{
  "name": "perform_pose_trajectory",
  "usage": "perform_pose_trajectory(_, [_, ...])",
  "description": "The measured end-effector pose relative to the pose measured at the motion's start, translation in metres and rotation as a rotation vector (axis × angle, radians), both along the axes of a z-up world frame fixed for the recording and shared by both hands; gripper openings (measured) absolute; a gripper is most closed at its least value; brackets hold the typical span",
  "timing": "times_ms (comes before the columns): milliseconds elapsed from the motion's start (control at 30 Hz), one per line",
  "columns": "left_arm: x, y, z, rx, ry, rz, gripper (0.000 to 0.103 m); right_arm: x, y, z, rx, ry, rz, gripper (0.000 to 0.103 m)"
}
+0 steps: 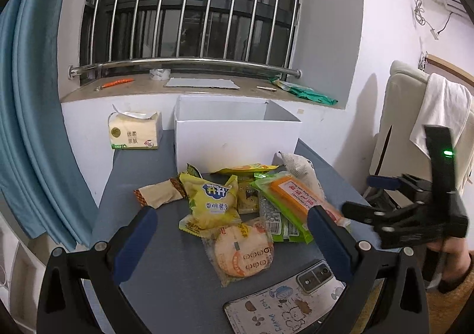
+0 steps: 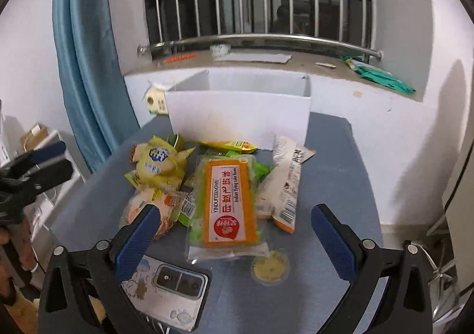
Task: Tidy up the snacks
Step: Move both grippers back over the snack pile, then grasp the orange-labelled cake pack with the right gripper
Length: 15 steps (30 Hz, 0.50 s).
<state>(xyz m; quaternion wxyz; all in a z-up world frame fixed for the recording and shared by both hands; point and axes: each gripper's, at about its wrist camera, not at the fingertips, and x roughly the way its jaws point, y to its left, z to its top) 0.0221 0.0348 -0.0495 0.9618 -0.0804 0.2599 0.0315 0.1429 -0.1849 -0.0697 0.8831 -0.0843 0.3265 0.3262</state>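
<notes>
Both grippers are wide open with nothing in them, hovering over the near end of the grey counter [image 1: 166,298]. Biggest thing on it is the white box [image 1: 234,138] at the far end, open on top, with the snack pile heaped just in front of it. The left gripper [image 1: 231,233] frames the round rice cracker pack [image 1: 243,251], which lies flat between its blue fingers [image 1: 136,245] but isn't touched. The right gripper [image 2: 234,233] sits around the near end of the orange flatbread pack [image 2: 226,200], a long clear-wrapped slab with a green edge and a red round logo, resting on top of the heap. Just right of it leans a white crinkly bag [image 2: 284,183] with a barcode. To the left sits a puffy yellow chip bag [image 1: 211,200], and a brown-and-cream wrapper [image 1: 158,193] lies slightly apart from the pile. A phone [image 2: 169,295] in a cartoon case lies at the near edge, and a small yellow jelly cup [image 2: 270,269] stands near the flatbread.
</notes>
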Motion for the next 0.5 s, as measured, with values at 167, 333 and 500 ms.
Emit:
perform_pose_trajectory(167, [0.000, -0.001, -0.003, 0.017, 0.018, 0.011, 0.103, 0.022, 0.031, -0.021, -0.083, 0.041, 0.012, 0.103])
perform_pose_trajectory(333, [0.002, 0.001, -0.009, 0.012, 0.037, 0.016, 0.103, 0.040, 0.056, -0.048, -0.159, 0.093, 0.028, 0.103])
perform_pose_trajectory(500, [0.006, 0.004, -0.018, -0.004, 0.066, 0.018, 0.103, 0.055, 0.055, -0.069, -0.107, 0.216, 0.028, 0.079])
